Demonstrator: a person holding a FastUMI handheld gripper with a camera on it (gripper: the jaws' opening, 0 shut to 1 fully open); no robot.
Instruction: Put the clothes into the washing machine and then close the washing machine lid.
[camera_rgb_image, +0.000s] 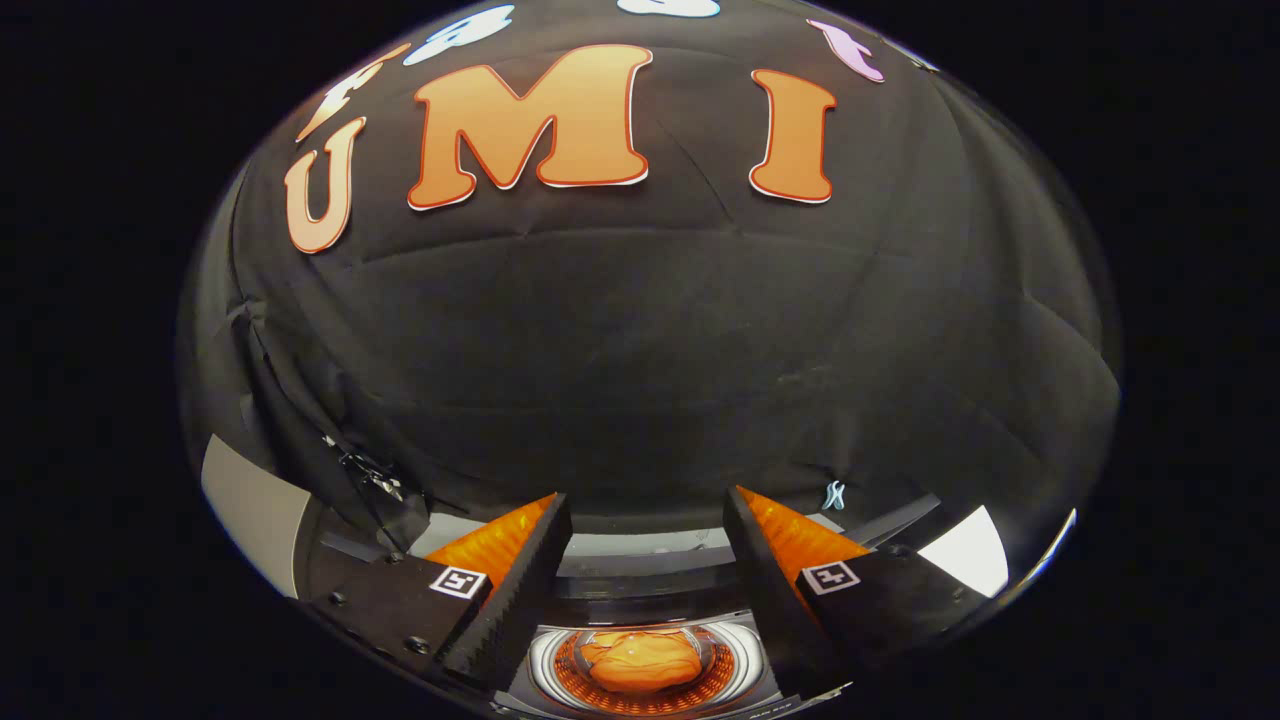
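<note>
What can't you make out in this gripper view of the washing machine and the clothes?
- Washing machine: in the gripper view, its front and sides are cut off below and behind the open, empty gripper; just the top opening shows between the jaws.
- Lid: I cannot tell which part is the lid or where it stands.
- Orange clothes in the drum: bunched up and small, so the number and type of garments cannot be told.

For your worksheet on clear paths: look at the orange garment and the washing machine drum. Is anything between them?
Nothing visible is. The orange garment already lies inside the washing machine drum, seen through its open top below and between the tongs. The tongs stand open and hold nothing.
</note>
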